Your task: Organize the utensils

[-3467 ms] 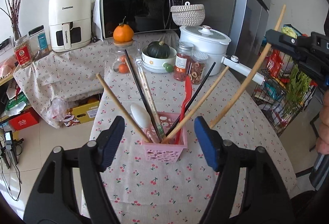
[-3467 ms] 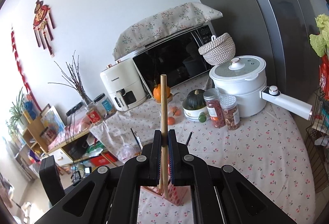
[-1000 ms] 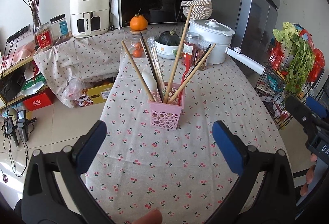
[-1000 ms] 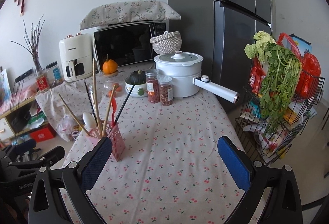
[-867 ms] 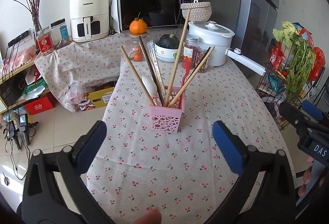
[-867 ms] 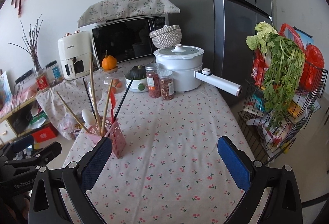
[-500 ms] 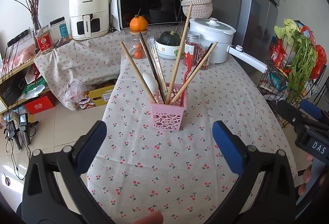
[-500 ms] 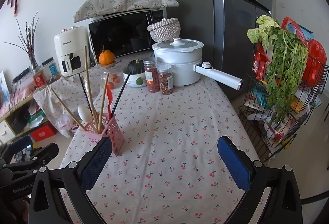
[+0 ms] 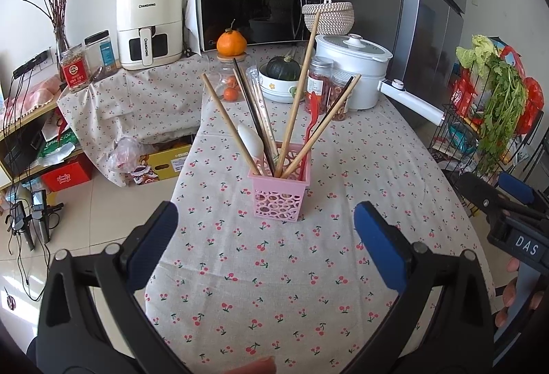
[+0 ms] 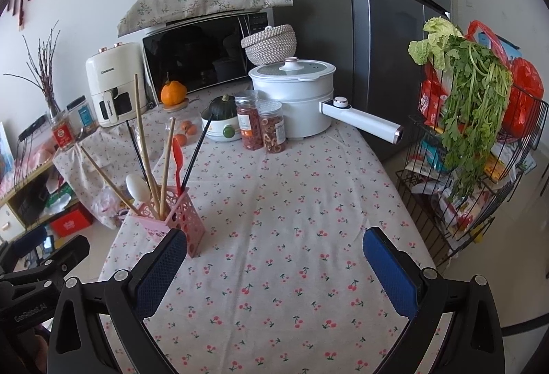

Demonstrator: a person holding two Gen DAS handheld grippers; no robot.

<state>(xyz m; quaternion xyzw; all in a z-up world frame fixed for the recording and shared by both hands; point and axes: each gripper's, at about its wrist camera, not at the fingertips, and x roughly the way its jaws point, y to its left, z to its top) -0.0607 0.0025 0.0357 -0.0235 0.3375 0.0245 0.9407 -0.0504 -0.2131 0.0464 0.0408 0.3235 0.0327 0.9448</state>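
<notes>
- pink basket (image 9: 280, 193): stands upright on the cherry-print tablecloth (image 9: 274, 271), middle of the left wrist frame; in the right wrist frame it sits lower left, just above that gripper's left pad.
- contents: long wooden sticks (image 9: 298, 92) fanned out and leaning, dark chopsticks (image 9: 252, 114), a white spoon (image 9: 249, 142), a red utensil (image 9: 310, 120); every long axis runs up and outward from the basket mouth. no loose utensil shows on the cloth in either view.
- left gripper (image 9: 266, 238): fingers spread wide, nothing between them. the basket lies straight ahead, centred in the gap, apart from both pads.
- right gripper (image 10: 274, 257): fingers likewise spread wide and empty. the basket lies off to the left of its gap, near the left pad (touching or just clear of it, cannot tell).
- relation that matters: the left gripper is squarely lined up on the basket; the right one points at bare cloth beside it. any further reach for a handle would be easier from the left, closing across a leaning stick rather than along it.
- judged status: sorting looks finished or nearly so, all visible utensils being in the basket.
- surroundings: white pot (image 10: 295, 99), two spice jars (image 10: 260, 126), microwave (image 9: 254, 13), upper part of the frames, well apart from the basket.
</notes>
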